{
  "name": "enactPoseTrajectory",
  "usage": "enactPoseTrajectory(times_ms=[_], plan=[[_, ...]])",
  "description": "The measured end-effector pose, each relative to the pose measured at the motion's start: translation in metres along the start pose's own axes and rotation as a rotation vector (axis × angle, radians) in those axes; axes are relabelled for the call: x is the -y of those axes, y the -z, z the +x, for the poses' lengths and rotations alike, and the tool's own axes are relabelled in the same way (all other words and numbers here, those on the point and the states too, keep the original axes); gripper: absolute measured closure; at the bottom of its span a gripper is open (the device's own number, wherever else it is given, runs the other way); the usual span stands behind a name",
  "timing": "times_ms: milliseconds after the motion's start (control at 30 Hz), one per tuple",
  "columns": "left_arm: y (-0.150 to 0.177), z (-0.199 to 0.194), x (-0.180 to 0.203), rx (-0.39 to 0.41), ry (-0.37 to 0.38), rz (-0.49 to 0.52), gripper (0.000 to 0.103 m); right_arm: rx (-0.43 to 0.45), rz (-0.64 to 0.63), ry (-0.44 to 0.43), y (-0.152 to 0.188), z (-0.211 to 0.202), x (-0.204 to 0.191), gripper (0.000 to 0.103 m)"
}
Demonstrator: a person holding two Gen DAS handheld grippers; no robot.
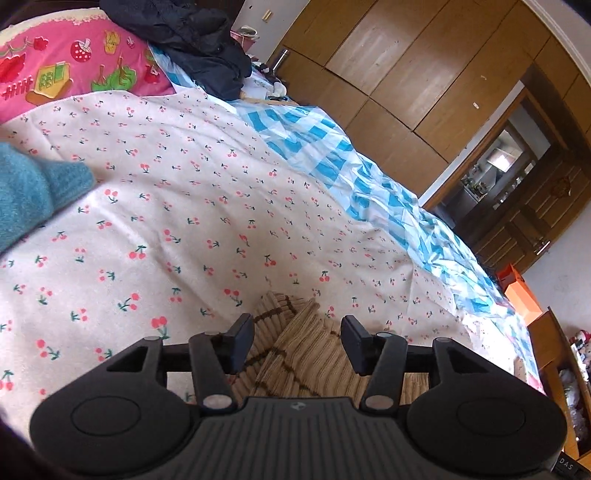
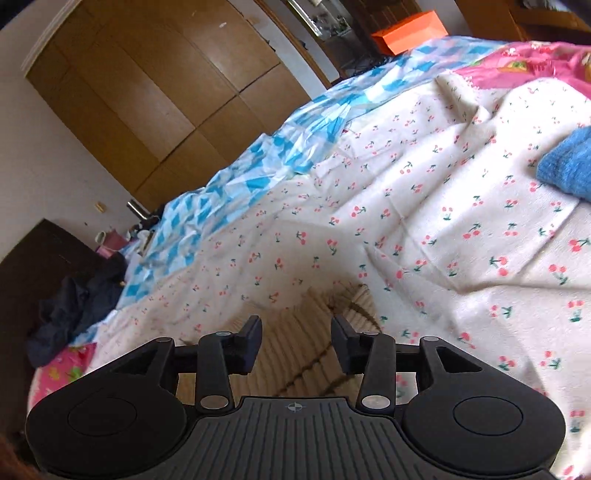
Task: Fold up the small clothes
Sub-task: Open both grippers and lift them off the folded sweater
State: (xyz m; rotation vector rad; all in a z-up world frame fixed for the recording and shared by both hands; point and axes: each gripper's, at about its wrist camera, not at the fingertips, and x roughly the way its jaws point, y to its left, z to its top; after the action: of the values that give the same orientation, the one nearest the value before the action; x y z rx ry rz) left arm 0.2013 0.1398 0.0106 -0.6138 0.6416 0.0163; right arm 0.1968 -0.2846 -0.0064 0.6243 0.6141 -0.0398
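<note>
A beige ribbed knit garment with dark brown lines (image 1: 295,350) lies on the cherry-print sheet (image 1: 221,221), right under my left gripper (image 1: 297,341), which is open with the cloth between its spread fingers. In the right wrist view the same beige garment (image 2: 295,350) lies below my right gripper (image 2: 295,341), also open above it. A blue knit garment (image 1: 33,192) lies folded at the left; in the right wrist view the blue garment (image 2: 569,166) is at the far right edge.
A blue-and-white checked cover (image 1: 369,177) runs along the bed's far side. A pink patterned pillow (image 1: 74,62) and dark clothes (image 1: 192,40) lie at the head. Wooden wardrobes (image 1: 424,74) stand beyond. An orange box (image 2: 410,29) sits past the bed.
</note>
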Motion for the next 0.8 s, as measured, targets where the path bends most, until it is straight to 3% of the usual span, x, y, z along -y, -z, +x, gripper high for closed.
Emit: enactPoseTrajectory(times_ms=[167,300,333,367,400,567,733,800], plan=[[0.030,-0.024,-0.015,-0.085,-0.012,0.108,0.042,-0.057,-0.174,0.096,0.030,-0.020,0.010,0.056],[0.050,-0.019,-0.021,-0.162,-0.055,0.171,0.039,-0.141,-0.175,0.095,0.045,-0.011,0.018,0.055],[0.052,-0.015,-0.025,-0.181,-0.066,0.162,0.039,-0.170,-0.157,0.090,0.046,-0.005,0.020,0.058],[0.053,-0.013,-0.029,-0.191,-0.072,0.152,0.039,-0.187,-0.140,0.093,0.047,-0.001,0.022,0.071],[0.053,-0.013,-0.030,-0.194,-0.069,0.143,0.039,-0.198,-0.126,0.091,0.048,0.001,0.024,0.081],[0.055,-0.014,-0.029,-0.164,-0.091,0.153,0.045,-0.177,-0.132,0.117,0.046,-0.017,0.025,0.091],[0.055,-0.012,-0.029,-0.141,-0.118,0.157,0.045,-0.203,-0.163,0.185,0.045,-0.007,0.027,0.090],[0.054,-0.021,-0.031,-0.118,-0.141,0.154,0.045,-0.181,-0.187,0.191,0.041,-0.018,0.020,0.081]])
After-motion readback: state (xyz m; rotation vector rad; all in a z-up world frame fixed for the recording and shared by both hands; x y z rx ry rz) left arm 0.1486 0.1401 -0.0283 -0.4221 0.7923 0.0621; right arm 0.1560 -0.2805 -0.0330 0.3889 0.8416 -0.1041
